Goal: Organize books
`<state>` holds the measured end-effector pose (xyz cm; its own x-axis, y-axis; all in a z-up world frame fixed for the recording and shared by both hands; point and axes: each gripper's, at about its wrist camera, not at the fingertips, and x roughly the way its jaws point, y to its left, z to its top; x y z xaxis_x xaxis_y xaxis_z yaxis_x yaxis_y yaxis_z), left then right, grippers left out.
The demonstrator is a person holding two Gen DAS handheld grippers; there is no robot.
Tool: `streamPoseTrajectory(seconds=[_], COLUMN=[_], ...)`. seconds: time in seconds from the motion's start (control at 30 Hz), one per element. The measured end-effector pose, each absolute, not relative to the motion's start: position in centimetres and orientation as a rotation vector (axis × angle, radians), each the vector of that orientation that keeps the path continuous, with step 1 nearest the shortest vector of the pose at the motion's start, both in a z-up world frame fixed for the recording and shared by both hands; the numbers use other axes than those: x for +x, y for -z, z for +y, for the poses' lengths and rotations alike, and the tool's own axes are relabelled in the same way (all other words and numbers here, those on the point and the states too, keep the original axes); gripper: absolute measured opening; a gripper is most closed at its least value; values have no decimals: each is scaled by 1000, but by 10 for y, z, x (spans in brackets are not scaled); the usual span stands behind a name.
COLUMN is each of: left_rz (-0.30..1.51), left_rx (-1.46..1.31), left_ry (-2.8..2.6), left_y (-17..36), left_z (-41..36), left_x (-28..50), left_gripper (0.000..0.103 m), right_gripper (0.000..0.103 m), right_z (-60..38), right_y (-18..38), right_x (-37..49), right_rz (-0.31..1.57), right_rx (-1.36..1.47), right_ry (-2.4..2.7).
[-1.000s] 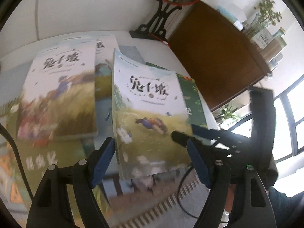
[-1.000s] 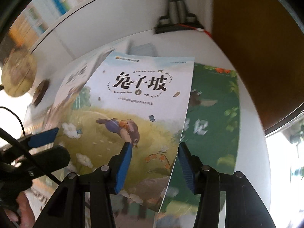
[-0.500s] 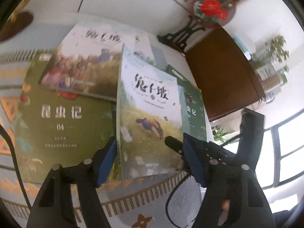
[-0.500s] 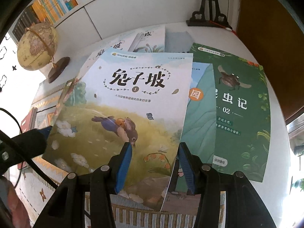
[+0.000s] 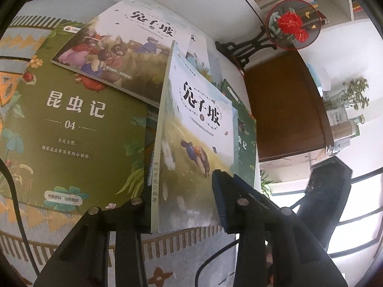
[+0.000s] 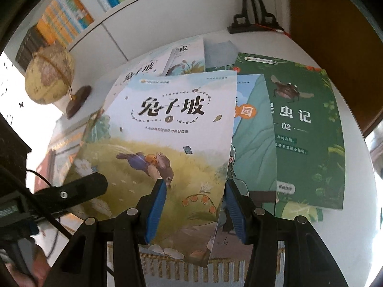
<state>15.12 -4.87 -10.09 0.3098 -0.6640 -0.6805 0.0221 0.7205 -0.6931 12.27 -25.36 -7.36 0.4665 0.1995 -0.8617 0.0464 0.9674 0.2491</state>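
Observation:
A rabbit picture book numbered 1 with a pale blue cover is held lifted and tilted above the table. My right gripper is shut on its lower right edge. The same book shows in the left wrist view, with its spine between the wide-apart fingers of my left gripper, which is open. Other books lie flat: an olive insect book 04, a second rabbit book, a dark green insect book 02 and a teal book.
A globe stands at the table's far left. A black ornament stand with a red flower disc stands at the back. A brown cabinet is on the right. A patterned mat covers the near table.
The held rabbit book has swung up and turned more edge-on to my left gripper, whose fingers now straddle its spine. Both wrist views have pulled back, showing more of the flat books.

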Motion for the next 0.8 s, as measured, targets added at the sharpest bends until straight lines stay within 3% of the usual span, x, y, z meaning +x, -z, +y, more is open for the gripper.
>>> streamPoseTrajectory(seconds=[0.3,0.47,0.7,0.8], left_rz=[1171,1154,1196,1240], left_rx=[-1049,-1190,-1205,-1133], left_ry=[613,699,676,635], left_y=[104,100,112,119], left_z=[-32,-30,-37,-37], left_x=[156,160,162,160], left_gripper=[33,33,33,33], right_gripper=[52,67,68,48], right_z=[-258,-292,-326,-328], right_y=[56,67,102,95], right_x=[122,120,112,110], right_rz=[1085,1104,1087,1061], right_rx=[328,602,1039,1016], right_ry=[-139,-233,-337,-340])
